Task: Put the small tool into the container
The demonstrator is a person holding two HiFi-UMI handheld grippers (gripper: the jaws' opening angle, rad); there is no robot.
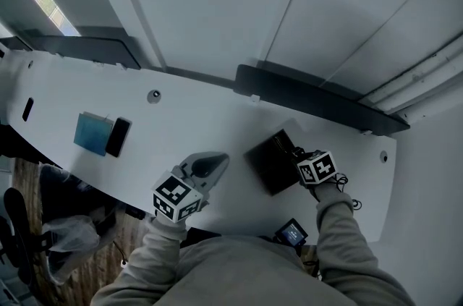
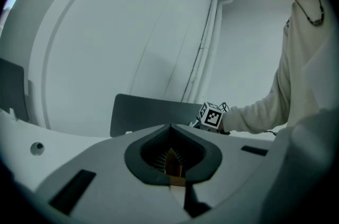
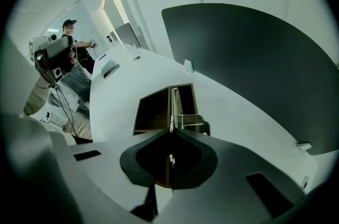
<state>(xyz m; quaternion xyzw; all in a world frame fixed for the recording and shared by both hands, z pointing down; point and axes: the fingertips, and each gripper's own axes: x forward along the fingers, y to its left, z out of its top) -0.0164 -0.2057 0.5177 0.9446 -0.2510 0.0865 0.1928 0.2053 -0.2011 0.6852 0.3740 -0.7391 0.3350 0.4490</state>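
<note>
Two jaws sets are pressing together: left tool (image 2: 171,128) empty, right tool (image 3: 170,131) pinching a small metal piece (image 3: 174,104) above the dark box (image 3: 151,112) on the tabletop (image 1: 181,124).

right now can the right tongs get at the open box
Probably yes. The right tongs, shut on what looks like a small metal tool, sit at the near edge of the box. Its top is open and nothing stands between them.
</note>
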